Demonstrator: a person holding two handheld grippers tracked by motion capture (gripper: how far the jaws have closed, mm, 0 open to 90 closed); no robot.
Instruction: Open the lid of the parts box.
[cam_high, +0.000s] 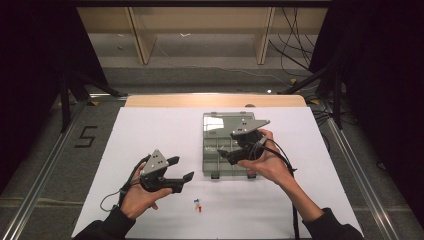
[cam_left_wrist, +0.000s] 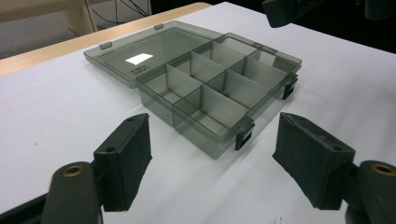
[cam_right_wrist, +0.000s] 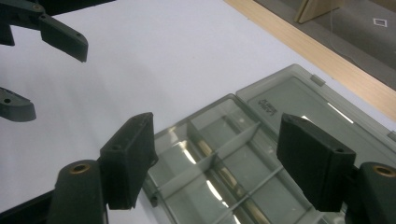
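Smoky grey clear-plastic compartment box (cam_high: 220, 145) lies lid-open on white-covered table (cam_high: 150, 130), right of centre. Right hand-held gripper (cam_high: 226, 156) hovers over box's front compartments, jaws wide apart, nothing between. Left hand-held gripper (cam_high: 182, 168) well left of box, jaws apart, empty. Tiny coloured bits (cam_high: 198, 204) near front edge.

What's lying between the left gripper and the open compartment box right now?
Nothing: bare white table cover separates the left gripper from the open compartment box, as the high view and the left gripper view show. The small coloured pieces lie nearer the person.
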